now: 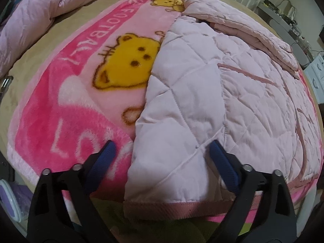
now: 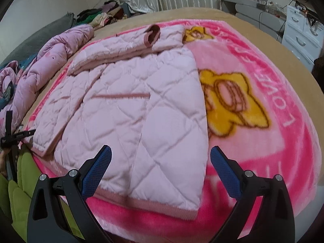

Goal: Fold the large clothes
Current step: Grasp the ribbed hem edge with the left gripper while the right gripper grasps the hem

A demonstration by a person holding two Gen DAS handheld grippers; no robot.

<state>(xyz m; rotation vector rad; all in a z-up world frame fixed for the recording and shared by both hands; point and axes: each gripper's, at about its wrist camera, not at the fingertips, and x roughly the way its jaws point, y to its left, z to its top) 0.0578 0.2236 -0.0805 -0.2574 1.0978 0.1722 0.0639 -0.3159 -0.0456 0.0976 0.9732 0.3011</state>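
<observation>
Blue-padded tongs in both my hands hang open over a pale pink quilted jacket [image 1: 212, 85] on a pink cartoon blanket [image 1: 66, 109].

Left gripper [image 1: 162, 147] straddles the jacket's folded edge near its darker ribbed hem [image 1: 178, 208], pads wide apart and pressing nothing. Right gripper [image 2: 161, 151] is spread over the hem corner at six o'clock, empty too. One folded sleeve [image 2: 125, 44] lies across the top at twelve o'clock. Another pink padded garment [image 2: 52, 56] is heaped at ten o'clock.

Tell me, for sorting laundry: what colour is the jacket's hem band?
Dusty rose hem band, darker than the pale pink quilting; clearest in the right wrist view.
</observation>
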